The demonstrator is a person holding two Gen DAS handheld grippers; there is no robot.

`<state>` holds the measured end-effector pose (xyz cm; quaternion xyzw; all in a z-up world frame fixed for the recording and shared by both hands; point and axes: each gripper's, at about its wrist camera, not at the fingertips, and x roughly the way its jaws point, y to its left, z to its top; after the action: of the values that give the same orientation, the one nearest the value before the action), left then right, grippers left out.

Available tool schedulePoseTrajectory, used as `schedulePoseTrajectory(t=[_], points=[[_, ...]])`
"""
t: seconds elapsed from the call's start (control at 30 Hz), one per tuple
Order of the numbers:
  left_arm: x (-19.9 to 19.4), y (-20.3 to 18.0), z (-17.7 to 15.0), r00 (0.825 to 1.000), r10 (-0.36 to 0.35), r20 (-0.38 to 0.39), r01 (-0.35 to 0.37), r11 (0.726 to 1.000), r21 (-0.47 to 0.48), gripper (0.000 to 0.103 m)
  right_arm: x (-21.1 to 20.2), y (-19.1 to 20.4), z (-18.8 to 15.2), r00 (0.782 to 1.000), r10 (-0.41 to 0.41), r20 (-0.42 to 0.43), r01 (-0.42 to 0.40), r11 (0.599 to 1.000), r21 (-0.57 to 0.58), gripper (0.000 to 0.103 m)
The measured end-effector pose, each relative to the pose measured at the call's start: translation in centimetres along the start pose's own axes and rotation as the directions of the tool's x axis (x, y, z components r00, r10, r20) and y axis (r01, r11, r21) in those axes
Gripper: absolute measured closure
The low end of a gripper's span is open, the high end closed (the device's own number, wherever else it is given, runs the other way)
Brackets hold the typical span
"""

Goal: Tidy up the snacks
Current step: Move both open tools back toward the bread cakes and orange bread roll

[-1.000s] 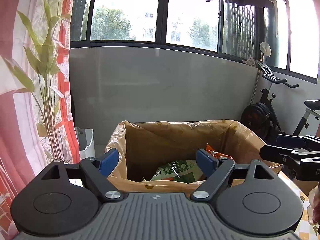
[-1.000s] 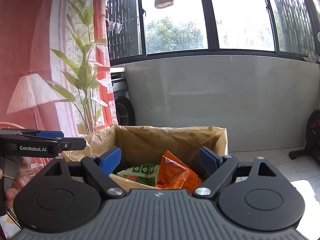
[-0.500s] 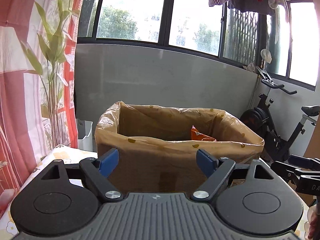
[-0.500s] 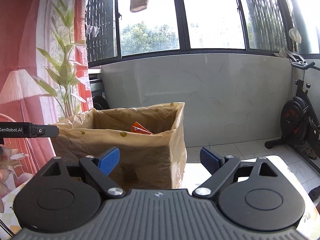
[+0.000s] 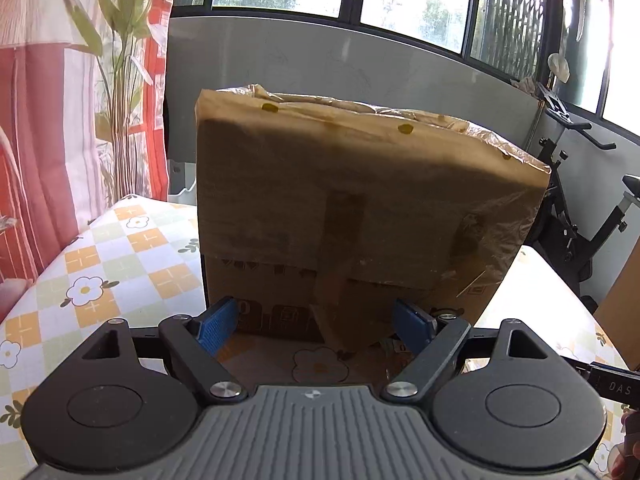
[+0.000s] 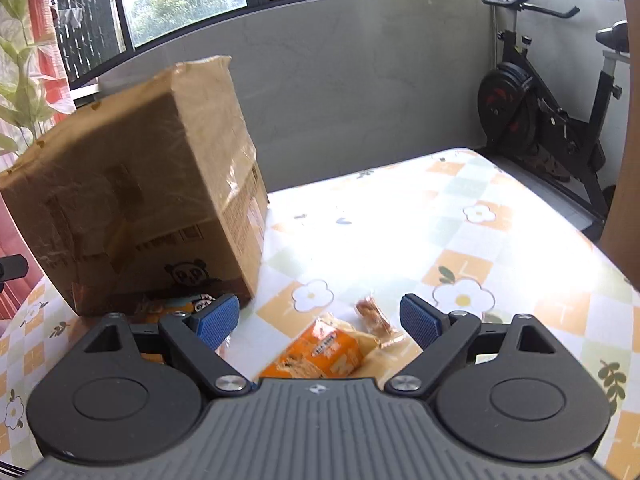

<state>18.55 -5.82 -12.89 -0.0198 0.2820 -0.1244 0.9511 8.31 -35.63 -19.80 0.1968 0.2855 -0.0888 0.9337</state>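
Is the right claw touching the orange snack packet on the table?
Apart. The right wrist view shows the open right claw with the orange snack packet lying between its blue pads, clear tablecloth either side.

exercise bike (image 6: 548, 120): by grey wall | curtain (image 5: 60, 120): red, plant print | tablecloth (image 6: 460, 232): checked, floral

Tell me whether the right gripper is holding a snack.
No. The right gripper is open, above the orange snack packet on the table.
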Motion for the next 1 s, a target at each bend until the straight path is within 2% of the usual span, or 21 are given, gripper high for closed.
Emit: schedulePoseTrajectory(t=[0.1,0.27,0.5,0.67,0.83,1.0], points=[[0.6,0.1,-0.5,0.999,0.004,-0.033,-0.004,1.000,-0.005,0.018,0.9,-0.8,-1.3,0.998,-0.003,-0.062,0.006,0.998,0.057,0.014],[0.9,0.0,-0.7,0.999,0.005,-0.051,-0.005,1.000,-0.003,0.018,1.9,0.3,-1.5,0.995,0.005,-0.099,-0.005,1.000,0.003,0.018],[1.9,-0.5,-1.3,0.995,-0.002,-0.096,0.002,1.000,0.004,0.018,4.7,3.4,-2.3,0.985,0.009,-0.172,-0.035,0.988,-0.150,0.042],[2.7,-1.3,-1.9,0.991,-0.021,-0.131,0.022,1.000,0.010,0.017,4.3,3.3,-2.9,0.983,0.039,-0.180,-0.075,0.978,-0.197,0.056],[3.6,-2.2,-2.4,0.986,-0.026,-0.163,0.030,0.999,0.020,0.017,3.8,3.0,-3.2,0.977,0.091,-0.195,-0.132,0.969,-0.208,0.058],[4.2,-3.2,-2.7,0.982,-0.047,-0.182,0.055,0.998,0.038,0.017,3.7,2.5,-3.3,0.974,0.113,-0.198,-0.152,0.969,-0.196,0.058]])
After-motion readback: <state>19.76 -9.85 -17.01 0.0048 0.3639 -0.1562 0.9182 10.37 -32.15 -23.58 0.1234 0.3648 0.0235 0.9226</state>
